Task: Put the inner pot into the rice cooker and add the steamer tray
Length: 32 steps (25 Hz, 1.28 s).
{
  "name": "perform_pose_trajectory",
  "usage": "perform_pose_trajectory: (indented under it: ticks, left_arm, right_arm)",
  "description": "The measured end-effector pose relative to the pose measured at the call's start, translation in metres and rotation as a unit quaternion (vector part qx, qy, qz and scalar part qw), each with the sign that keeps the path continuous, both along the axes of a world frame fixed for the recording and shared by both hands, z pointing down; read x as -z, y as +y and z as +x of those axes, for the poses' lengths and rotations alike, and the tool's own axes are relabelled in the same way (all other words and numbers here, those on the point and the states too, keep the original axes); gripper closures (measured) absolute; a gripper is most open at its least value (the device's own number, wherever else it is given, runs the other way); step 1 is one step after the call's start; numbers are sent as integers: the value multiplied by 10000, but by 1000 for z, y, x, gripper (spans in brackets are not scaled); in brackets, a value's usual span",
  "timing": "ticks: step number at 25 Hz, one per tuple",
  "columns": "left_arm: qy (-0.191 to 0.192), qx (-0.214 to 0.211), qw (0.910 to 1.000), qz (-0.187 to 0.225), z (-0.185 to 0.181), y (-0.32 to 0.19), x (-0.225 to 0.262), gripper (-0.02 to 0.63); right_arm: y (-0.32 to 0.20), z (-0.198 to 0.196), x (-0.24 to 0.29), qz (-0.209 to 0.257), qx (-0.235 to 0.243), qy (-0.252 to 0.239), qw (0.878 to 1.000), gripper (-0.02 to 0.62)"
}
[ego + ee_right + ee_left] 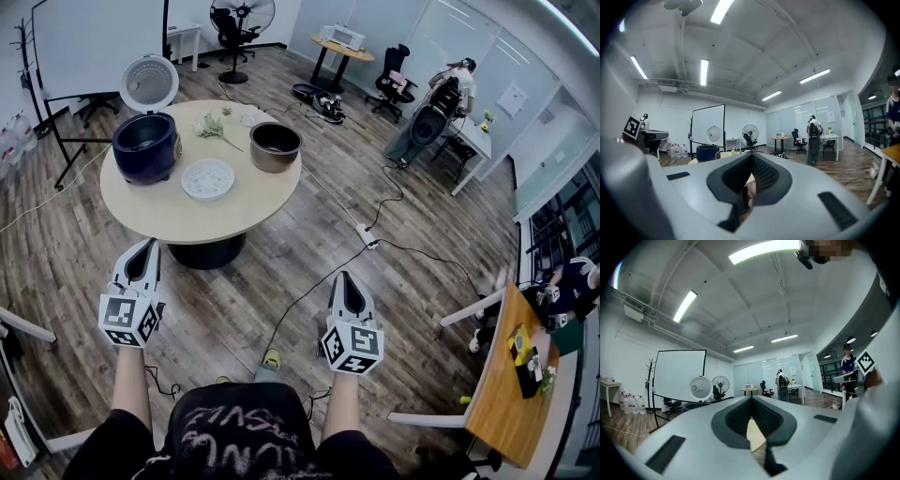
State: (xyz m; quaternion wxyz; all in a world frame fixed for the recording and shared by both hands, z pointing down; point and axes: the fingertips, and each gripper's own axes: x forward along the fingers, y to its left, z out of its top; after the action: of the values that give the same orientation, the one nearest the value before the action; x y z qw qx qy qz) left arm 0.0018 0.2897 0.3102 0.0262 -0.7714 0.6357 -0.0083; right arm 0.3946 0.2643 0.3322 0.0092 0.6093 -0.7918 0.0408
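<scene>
Rice cooker (145, 145): lid up, I see nothing inside.
Inner pot (275, 146): right of the cooker, empty.
Steamer tray (207, 179): just beside the cooker, empty.
Left gripper (143, 251), right gripper (345, 281): jaws together, empty.

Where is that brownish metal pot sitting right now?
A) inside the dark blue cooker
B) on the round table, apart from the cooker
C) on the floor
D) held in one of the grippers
B: the inner pot stands on the round table, right of the steamer tray, with the rice cooker further left.
</scene>
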Motion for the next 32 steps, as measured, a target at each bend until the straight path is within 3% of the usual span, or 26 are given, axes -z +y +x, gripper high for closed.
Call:
perform_pose_trajectory:
  ticks: [20,26,32]
  left_arm:
    - [-122,-21,9999,-31,12,-12,2,598]
    - [-121,-81,9999,-66,21,-16,0,542]
    - [-21,-156,9998,-77,29,-19,-2,401]
  right_arm:
    - [-3,3,10,195,-7,-142,9997,587]
    - [-5,5,5,147,96,-125,9998,504]
    - [-7,6,1,111,261,-147,9995,363]
